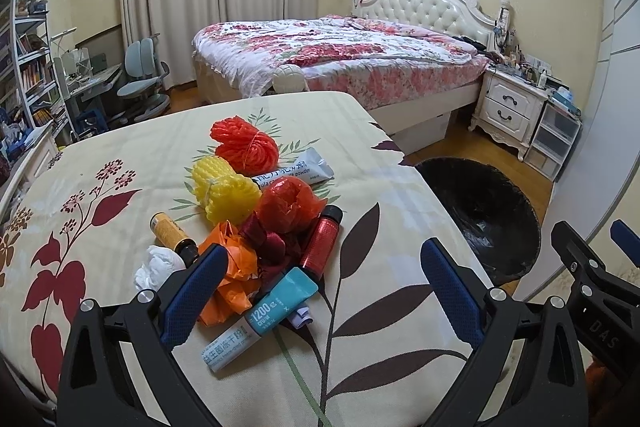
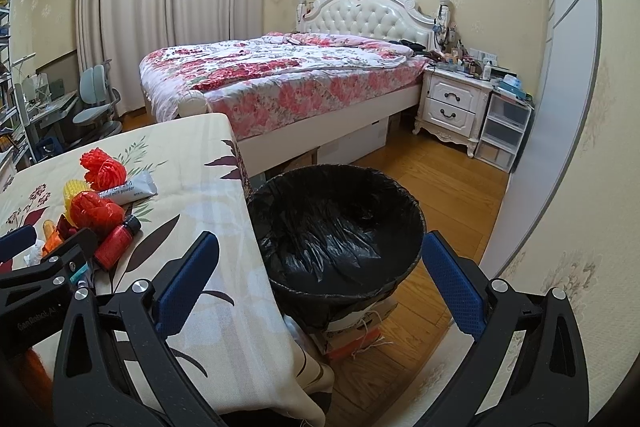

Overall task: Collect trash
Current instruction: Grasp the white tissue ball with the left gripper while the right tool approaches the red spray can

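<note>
Where it lies among trash, the teal sachet (image 1: 276, 301) reads "1200".

Soft even indoor light, faint shadows, sharp focus, strong fisheye bending, dark corners

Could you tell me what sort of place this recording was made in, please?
A home bedroom, most likely: a bed with a tufted white headboard, a nightstand beside it, and drawn curtains behind.

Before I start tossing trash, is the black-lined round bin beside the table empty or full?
Empty, as far as visible: the black-lined round bin shows only bare crinkled liner inside; its near inner wall is hidden.
</note>
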Tool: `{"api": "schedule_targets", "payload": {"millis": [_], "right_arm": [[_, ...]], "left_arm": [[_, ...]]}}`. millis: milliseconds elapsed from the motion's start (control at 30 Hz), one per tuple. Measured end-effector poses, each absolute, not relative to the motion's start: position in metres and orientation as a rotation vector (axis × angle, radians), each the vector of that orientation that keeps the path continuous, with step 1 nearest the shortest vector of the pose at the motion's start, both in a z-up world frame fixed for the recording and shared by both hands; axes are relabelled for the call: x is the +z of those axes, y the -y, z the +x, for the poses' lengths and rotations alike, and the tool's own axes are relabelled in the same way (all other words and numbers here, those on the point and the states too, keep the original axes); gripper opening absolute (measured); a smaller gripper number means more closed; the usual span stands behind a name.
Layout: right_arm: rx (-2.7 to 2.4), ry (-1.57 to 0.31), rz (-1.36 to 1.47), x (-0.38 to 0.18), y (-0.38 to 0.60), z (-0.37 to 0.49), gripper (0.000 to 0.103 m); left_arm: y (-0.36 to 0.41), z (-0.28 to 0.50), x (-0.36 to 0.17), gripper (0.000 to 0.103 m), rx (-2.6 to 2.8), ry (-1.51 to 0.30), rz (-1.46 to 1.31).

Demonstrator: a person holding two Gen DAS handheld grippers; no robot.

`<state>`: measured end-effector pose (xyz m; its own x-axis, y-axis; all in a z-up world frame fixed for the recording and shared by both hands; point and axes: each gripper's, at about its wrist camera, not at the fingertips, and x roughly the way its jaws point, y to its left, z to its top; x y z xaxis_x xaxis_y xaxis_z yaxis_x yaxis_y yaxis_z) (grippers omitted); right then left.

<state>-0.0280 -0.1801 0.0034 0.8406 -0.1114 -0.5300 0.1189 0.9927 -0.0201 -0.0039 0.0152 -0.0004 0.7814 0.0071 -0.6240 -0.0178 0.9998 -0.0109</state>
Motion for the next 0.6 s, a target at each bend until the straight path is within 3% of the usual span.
{"api": "schedule_targets", "payload": {"millis": [333,533,600], "right_arm": [[-0.101,-0.58,0.018,0.001,0.176,-0.024,0.099],[-0.058,-0.596,0.016,0.0,0.164,-0.021,0.098],[-0.04,-0.603,0.013,0.0,0.158,-0.021,0.091]], "left_arm": [[-0.026,-0.006,0.003,0.093,0.03,-0.673,-0.008],[-0.059,-0.009,0.008,0.084,0.102,-0.67,-0.013],[-0.073,-0.011,0.008,0.083,0.127,-0.675,-0.024]]}}
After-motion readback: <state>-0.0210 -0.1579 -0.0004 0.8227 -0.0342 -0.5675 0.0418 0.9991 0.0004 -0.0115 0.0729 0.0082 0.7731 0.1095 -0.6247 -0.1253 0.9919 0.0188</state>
